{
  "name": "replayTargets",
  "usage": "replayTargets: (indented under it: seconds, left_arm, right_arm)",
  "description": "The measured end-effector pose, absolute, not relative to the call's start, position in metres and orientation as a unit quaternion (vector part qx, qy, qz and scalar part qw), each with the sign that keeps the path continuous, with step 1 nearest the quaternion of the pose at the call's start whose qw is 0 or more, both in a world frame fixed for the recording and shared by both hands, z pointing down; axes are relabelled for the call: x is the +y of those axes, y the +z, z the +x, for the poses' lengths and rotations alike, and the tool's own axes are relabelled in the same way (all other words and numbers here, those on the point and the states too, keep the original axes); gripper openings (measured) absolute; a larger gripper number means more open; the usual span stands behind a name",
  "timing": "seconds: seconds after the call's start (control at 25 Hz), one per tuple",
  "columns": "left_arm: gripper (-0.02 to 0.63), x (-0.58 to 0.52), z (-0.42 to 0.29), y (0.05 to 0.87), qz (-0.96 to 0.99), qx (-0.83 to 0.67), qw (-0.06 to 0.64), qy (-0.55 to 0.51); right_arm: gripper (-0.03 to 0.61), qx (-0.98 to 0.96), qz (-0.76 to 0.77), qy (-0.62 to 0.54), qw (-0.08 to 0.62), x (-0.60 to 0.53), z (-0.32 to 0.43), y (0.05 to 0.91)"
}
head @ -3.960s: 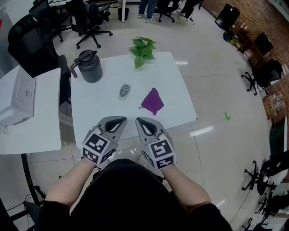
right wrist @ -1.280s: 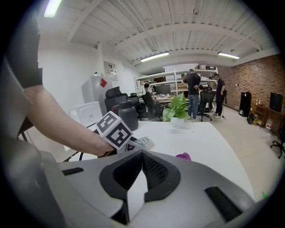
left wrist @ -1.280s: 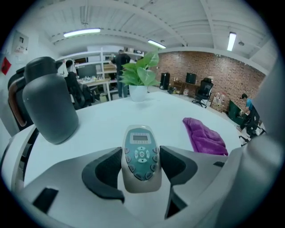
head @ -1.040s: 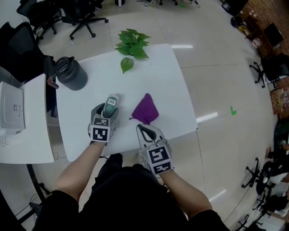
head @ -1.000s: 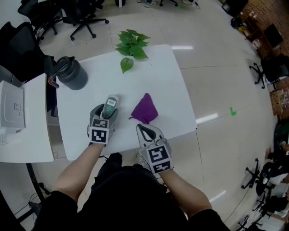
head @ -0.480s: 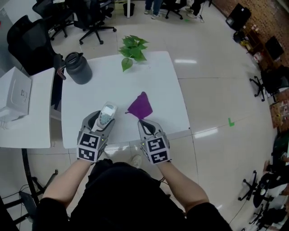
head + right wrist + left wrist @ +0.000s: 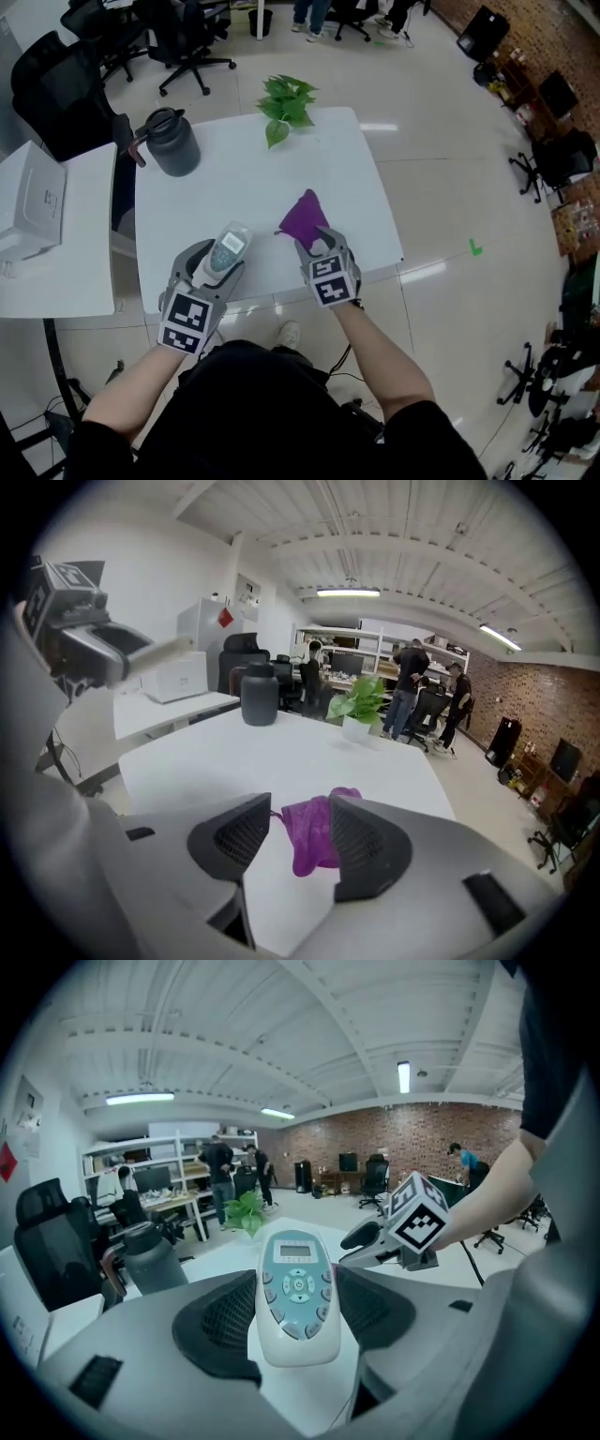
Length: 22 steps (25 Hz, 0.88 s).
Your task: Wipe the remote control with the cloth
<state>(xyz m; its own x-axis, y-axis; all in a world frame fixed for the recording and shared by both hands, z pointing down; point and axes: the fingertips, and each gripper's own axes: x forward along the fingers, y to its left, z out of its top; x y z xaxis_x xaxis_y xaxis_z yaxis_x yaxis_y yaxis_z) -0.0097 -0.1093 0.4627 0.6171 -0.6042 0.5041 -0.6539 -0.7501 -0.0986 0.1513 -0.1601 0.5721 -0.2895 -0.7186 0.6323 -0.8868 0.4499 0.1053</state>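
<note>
The white remote control [image 7: 226,250] with a pale blue button face [image 7: 296,1288] is off the white table [image 7: 234,187], over its near edge. My left gripper [image 7: 214,265] is shut on the remote's lower half, pads against both sides [image 7: 296,1312]. The purple cloth [image 7: 302,216] lies crumpled on the table near the front right. My right gripper [image 7: 323,246] is down at the cloth's near end with its jaws opening. The cloth [image 7: 309,841] hangs between the fingertips [image 7: 292,841], close to the right pad and apart from the left one.
A dark grey jug [image 7: 172,141] stands at the table's back left and a potted plant [image 7: 286,103] at the back edge. A side table with a white box [image 7: 28,211] adjoins on the left. Office chairs stand behind.
My left gripper has lifted the remote off the table and drawn it back toward me. My right gripper has moved forward to the cloth, and its jaws have gone from shut to parted.
</note>
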Motion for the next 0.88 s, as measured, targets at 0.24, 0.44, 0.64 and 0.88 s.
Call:
replayTargets:
  seconds: [0.24, 0.44, 0.64, 0.88]
  left_arm:
    - [0.258, -0.113, -0.022, 0.464, 0.898, -0.342, 0.033, 0.274]
    - [0.258, -0.116, -0.027, 0.472, 0.892, -0.346, 0.034, 0.29]
    - [0.258, -0.121, -0.031, 0.474, 0.886, -0.353, 0.035, 0.298]
    - [0.258, -0.124, -0.029, 0.474, 0.886, -0.358, 0.038, 0.294]
  right_arm:
    - [0.365, -0.77, 0.494, 0.151, 0.374, -0.197, 0.159, 0.626]
    - [0.383, -0.755, 0.48, 0.17, 0.414, -0.227, 0.171, 0.661]
    - [0.388, -0.743, 0.462, 0.212, 0.436, -0.239, 0.177, 0.684]
    - [0.329, -0.732, 0.449, 0.288, 0.424, -0.225, 0.184, 0.705]
